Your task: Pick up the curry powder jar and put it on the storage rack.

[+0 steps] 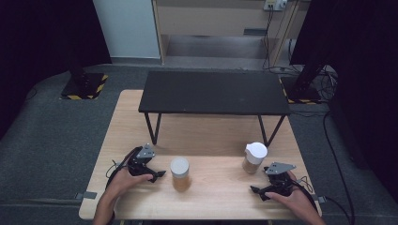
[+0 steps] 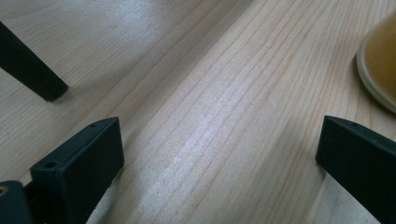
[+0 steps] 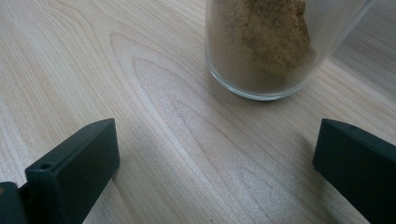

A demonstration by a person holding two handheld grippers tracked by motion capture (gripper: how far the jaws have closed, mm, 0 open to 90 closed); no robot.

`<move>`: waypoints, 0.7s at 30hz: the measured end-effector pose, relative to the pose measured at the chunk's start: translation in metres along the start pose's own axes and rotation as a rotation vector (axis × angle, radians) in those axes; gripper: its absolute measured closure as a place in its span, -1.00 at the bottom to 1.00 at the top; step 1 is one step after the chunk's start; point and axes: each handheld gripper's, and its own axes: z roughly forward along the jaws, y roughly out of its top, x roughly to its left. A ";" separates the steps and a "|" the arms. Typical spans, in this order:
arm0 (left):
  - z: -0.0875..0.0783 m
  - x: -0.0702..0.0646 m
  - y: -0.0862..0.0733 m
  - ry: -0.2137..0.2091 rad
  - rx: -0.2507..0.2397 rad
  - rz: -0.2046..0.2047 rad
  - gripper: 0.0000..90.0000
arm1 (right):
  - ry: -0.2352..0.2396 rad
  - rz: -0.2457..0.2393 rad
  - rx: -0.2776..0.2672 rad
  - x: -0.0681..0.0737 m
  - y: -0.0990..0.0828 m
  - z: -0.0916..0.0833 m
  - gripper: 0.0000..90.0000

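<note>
Two clear glass jars of brown powder, each standing upright with its long axis straight up and its white lid on top, sit on the pale wooden table [image 1: 211, 136]: the left jar [image 1: 180, 174] just beside the left gripper [image 1: 158, 174], the right jar [image 1: 254, 158] just beyond the right gripper [image 1: 256, 191]. Both grippers rest low over the tabletop in the person's hands, jaws spread wide with nothing between them but bare wood. In the left gripper view, the left jar's rounded base [image 2: 379, 70] shows at the right edge, off to the side of the jaws. In the right gripper view, the right jar's base [image 3: 266, 51] stands ahead of the jaws and clear of both, its powder heaped unevenly inside. The grippers point inward, toward each other. Farther back, a low black bench-like stand [image 1: 213, 93] straddles the far half of the table, well apart from both jars.
</note>
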 end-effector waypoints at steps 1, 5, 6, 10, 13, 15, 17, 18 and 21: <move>0.000 0.000 0.000 0.000 0.000 0.000 -1.00 | 0.000 0.000 0.000 0.000 0.000 0.000 -0.97; 0.000 0.000 0.000 0.000 0.000 0.000 -1.00 | 0.000 0.000 0.000 0.000 0.000 0.000 -0.97; 0.000 0.000 0.000 -0.001 0.000 0.000 -1.00 | 0.000 0.000 0.000 0.000 0.000 0.000 -0.97; -0.001 0.000 -0.001 -0.002 -0.002 -0.001 -1.00 | 0.000 0.000 0.000 0.000 0.000 0.000 -0.97; -0.002 0.000 -0.002 -0.002 -0.002 0.001 -0.98 | 0.000 0.000 0.000 0.000 0.000 0.000 -0.97; -0.002 0.000 -0.002 -0.002 -0.003 0.001 -0.98 | 0.000 0.000 0.000 0.000 0.000 0.000 -0.97; -0.002 0.000 -0.002 -0.003 -0.003 0.001 -0.98 | 0.000 0.000 0.000 0.000 0.000 0.000 -0.97; -0.002 0.001 -0.002 -0.004 -0.003 0.003 -0.98 | 0.000 0.000 0.000 0.000 0.000 0.000 -0.97; -0.004 0.002 -0.003 -0.008 -0.002 0.000 -0.96 | 0.000 0.000 0.000 0.000 0.000 0.000 -0.97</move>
